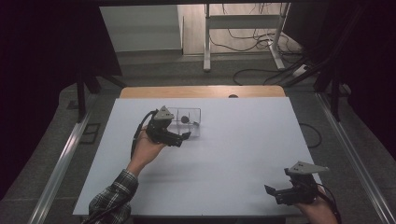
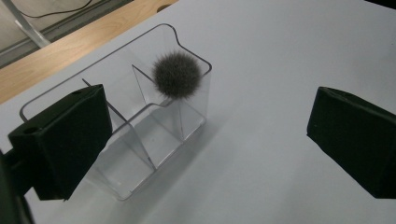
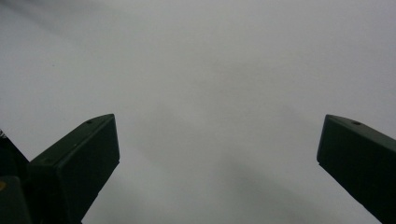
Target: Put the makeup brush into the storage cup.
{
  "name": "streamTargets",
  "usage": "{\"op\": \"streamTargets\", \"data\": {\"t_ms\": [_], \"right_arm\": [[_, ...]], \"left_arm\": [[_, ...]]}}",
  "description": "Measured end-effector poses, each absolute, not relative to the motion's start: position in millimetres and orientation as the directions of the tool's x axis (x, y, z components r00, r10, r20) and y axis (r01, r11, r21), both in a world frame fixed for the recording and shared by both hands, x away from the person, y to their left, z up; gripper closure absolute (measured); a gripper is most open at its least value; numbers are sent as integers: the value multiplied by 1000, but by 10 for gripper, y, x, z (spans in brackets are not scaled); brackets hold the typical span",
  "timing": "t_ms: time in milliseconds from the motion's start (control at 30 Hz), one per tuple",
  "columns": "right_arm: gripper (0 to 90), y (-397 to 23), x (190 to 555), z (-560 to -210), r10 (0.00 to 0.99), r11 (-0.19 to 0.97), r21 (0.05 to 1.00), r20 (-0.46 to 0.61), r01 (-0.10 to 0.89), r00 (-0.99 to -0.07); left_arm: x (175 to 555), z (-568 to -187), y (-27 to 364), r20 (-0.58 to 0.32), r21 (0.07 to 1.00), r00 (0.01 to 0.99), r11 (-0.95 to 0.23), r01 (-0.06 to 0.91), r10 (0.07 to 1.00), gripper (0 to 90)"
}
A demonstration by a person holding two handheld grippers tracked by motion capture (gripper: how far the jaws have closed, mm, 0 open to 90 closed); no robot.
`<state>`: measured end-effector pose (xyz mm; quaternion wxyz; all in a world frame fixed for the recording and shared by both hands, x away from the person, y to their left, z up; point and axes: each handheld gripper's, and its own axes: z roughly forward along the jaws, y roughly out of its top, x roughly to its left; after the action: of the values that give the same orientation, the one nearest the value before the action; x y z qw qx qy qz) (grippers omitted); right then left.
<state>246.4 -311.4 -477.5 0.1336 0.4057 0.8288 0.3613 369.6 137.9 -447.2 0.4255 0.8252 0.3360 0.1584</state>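
We see the left gripper (image 1: 186, 136), jaws wide apart, just beside the clear divided organizer (image 2: 140, 140), whose long axis runs leftward from its jaws. A grey fluffy brush head (image 2: 177, 75) stands in a far compartment. The right gripper (image 1: 273, 192) idles open, well apart, over the white table (image 1: 243, 140); a dim room lies beyond.

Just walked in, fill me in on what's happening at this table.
A person holds a two-jaw gripper in each hand. The left gripper, jaws open and holding nothing, hovers beside a clear divided organizer on the white table. A grey fluffy brush head sits in one compartment. The right gripper, also open, waits near the table's front right corner.
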Motion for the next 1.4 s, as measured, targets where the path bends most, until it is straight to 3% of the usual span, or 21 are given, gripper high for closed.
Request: {"op": "streamTargets", "data": {"t_ms": [1400], "right_arm": [[0,-3130,2457,-4760,764,435,707,38,558,-644]], "left_arm": [[3415,-4674,1580,-69,804,722,-390,449,689,0]]}}
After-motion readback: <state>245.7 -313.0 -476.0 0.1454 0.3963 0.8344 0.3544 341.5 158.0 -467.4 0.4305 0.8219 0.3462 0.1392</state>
